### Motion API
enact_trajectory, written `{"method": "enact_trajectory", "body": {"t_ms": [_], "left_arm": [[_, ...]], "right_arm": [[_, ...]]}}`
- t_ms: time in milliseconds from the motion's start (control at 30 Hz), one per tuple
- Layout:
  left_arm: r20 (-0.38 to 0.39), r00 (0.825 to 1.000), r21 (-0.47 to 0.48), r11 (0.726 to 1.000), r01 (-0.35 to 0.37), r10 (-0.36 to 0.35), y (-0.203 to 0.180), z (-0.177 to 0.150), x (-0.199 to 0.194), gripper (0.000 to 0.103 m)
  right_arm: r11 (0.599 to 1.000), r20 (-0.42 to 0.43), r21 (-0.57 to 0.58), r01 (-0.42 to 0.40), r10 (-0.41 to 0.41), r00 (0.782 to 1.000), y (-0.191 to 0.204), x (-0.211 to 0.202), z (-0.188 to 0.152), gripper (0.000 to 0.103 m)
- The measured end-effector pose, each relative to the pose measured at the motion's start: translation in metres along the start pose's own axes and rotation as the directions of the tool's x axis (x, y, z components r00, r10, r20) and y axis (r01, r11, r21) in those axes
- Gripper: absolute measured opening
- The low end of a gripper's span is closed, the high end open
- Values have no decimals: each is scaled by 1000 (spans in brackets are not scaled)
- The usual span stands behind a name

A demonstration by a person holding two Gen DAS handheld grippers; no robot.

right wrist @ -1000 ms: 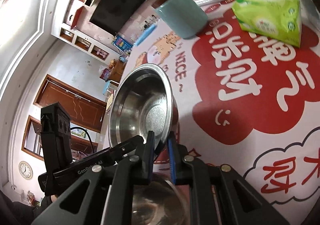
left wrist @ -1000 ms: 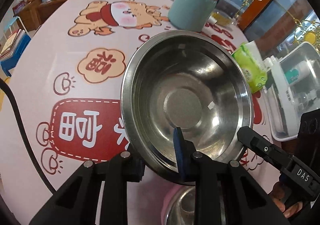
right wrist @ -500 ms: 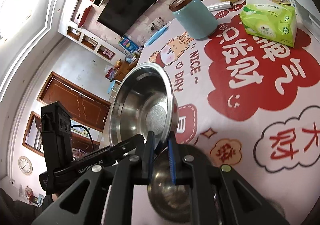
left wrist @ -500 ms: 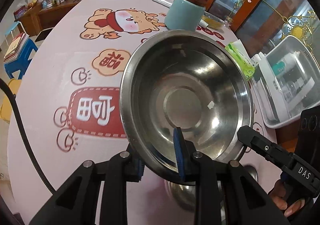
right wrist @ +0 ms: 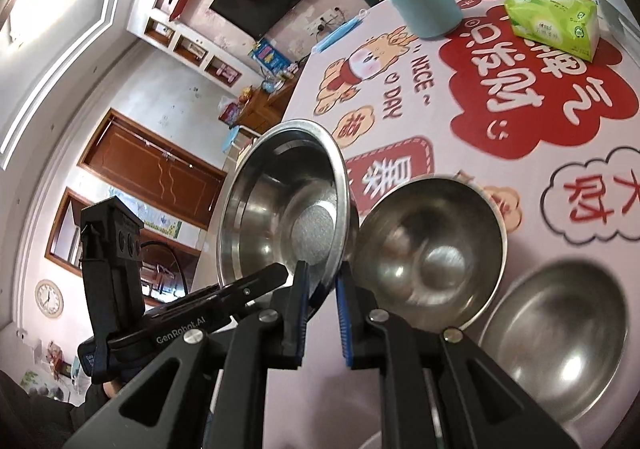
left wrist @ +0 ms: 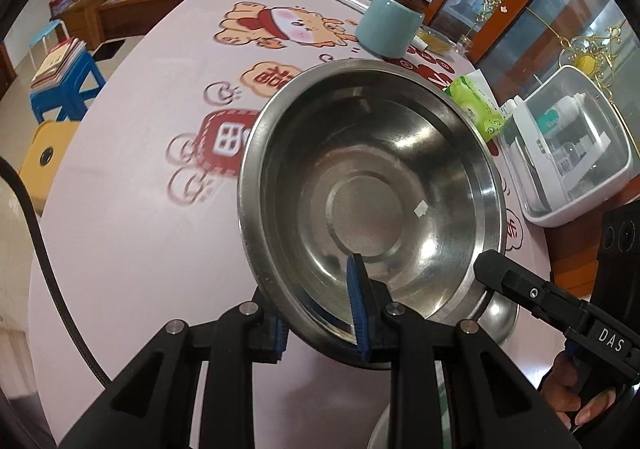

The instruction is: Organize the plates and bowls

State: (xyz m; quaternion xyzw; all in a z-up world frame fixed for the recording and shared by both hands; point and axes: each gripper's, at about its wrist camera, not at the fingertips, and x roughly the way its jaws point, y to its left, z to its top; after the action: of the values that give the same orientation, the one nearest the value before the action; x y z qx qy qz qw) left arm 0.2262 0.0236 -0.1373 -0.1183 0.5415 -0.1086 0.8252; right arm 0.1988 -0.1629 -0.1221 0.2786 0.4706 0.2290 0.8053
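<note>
Left wrist view: both grippers' jaws, left (left wrist: 320, 311) and right (right wrist: 322, 305), clamp the steel bowl's (left wrist: 368, 205) rim above the worktop (left wrist: 140, 229)

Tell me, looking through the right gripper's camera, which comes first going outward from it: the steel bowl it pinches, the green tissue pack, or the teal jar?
1. Steel bowl, its rim right between the right gripper fingers, tilted up at left.
2. Teal jar, far across the table, upper middle.
3. Green tissue pack, upper right. It looks about as far off as the jar; too close to call.
</note>
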Motion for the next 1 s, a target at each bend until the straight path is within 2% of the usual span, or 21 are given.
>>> {"method": "enact_trajectory", "body": {"t_ms": [267,533,800,933,1000], "left_arm": [[12,1000,-15,1000,-22,23,23,-45,-38,24],[-10,999,-20,999,-44,44,41,-90,-68,26],[-72,995,12,998,-65,66,50,-135,-84,27],[-112,992,27,998,-62,65,53,-148,-84,28],[-155,986,26,998,-63,67,55,-154,-79,28]], "right_arm": [[999,-28,-37,0,-1,1000,35,-4,-41,14],[995,-83,-100,22,-31,996,65,-6,-84,14],[990,-150,-120,68,-85,985,77,0,-119,14],[992,-175,-97,87,-103,979,76,1,-134,14],[993,-205,-65,101,-112,972,72,5,-141,14]]}}
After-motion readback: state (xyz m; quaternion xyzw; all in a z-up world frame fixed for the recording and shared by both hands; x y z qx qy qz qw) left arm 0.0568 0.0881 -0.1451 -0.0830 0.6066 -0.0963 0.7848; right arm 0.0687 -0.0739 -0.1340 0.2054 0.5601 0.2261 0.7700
